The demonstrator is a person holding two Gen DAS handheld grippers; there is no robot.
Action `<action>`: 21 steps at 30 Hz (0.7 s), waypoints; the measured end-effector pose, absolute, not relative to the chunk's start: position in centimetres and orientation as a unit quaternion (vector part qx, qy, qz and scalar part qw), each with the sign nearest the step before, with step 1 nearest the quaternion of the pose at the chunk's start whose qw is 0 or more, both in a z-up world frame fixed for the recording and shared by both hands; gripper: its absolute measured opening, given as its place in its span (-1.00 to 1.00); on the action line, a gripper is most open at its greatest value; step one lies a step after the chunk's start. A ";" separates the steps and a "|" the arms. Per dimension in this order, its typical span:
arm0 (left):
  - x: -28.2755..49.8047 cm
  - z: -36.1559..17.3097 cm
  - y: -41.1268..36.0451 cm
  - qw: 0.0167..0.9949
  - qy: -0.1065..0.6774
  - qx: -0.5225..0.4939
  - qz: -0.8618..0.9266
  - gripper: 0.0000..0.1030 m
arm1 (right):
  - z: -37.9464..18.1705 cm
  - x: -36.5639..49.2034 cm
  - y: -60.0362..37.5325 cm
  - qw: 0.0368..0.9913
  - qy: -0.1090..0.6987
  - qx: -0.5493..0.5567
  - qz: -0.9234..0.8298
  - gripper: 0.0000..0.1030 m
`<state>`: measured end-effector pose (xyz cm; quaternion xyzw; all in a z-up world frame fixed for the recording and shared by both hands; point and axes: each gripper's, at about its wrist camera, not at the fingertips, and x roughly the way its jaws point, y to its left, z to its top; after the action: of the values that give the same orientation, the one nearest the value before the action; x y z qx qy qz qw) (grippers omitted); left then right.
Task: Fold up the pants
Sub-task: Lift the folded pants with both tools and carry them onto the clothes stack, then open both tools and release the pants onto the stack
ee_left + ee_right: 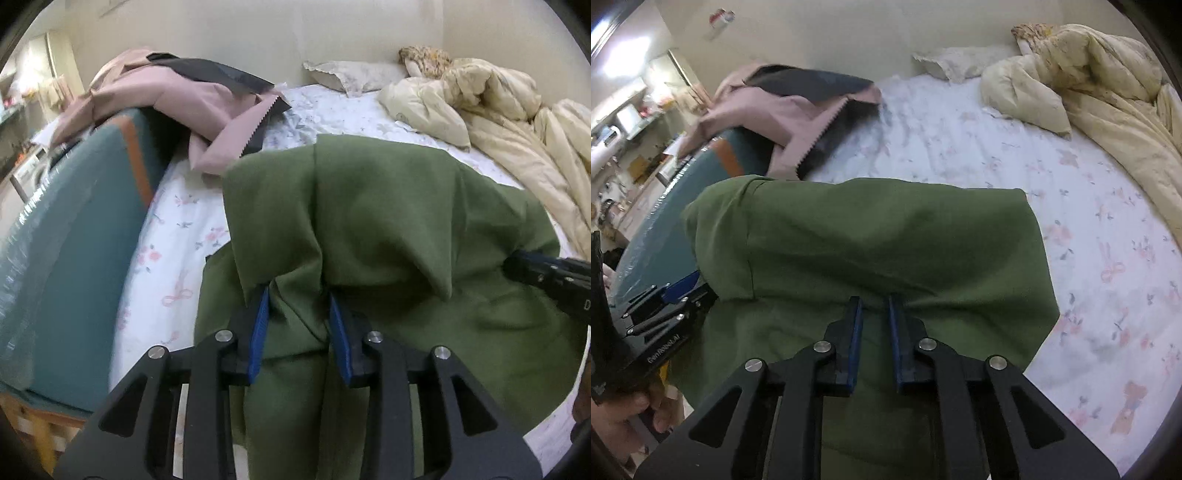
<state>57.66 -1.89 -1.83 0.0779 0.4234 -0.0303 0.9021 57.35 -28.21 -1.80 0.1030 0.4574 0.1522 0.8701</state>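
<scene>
The green pants (388,221) lie on the bed, doubled over so a folded edge faces the far wall; the left gripper (299,295) has its blue fingers (260,325) clamped on a bunched ridge of the cloth; the right gripper (875,301) likewise pinches a pleat of the fabric, its fingers (855,332) close together on it. Around them spreads the flowered bedsheet (1089,240); a pink garment (177,99) drapes over a teal cushion (66,236); a cream duvet (517,122) is heaped beside a pillow (354,74).
</scene>
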 end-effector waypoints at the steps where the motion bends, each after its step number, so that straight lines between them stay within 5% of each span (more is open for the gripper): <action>1: 56.9 -0.9 -2.0 0.904 0.419 0.076 -0.031 -0.41 | -1.3 57.2 -28.2 0.872 0.456 0.097 0.151 -0.75; 5: 53.2 1.8 -1.4 0.915 0.396 0.058 -0.042 0.19 | 2.1 53.5 -29.4 0.890 0.419 0.084 0.161 -0.60; 7: 49.1 3.3 -0.5 0.925 0.375 0.030 -0.050 0.28 | 4.0 50.2 -30.0 0.900 0.398 0.071 0.164 -0.35; 9: 45.2 4.4 0.0 0.929 0.365 0.018 -0.059 0.44 | 5.5 46.3 -30.3 0.908 0.382 0.063 0.161 0.54; 10: 42.5 5.1 0.3 0.933 0.354 0.006 -0.063 0.45 | 6.6 43.6 -30.5 0.914 0.368 0.063 0.159 0.62; 13: 33.3 6.9 1.2 0.945 0.320 -0.029 -0.067 0.64 | 8.6 36.2 -30.6 0.925 0.347 0.065 0.139 0.68; 15: 28.6 7.5 1.7 0.949 0.308 -0.046 -0.050 1.00 | 9.6 31.6 -30.5 0.930 0.338 0.070 0.127 0.85; 21: 15.4 7.0 3.0 0.949 0.309 -0.063 -0.020 1.00 | 10.9 16.7 -29.9 0.941 0.313 0.077 0.101 1.00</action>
<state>15.43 3.05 7.03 -0.0632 0.3089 -0.0197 0.9488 16.70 -29.88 10.86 0.0770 0.3130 0.1012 0.9412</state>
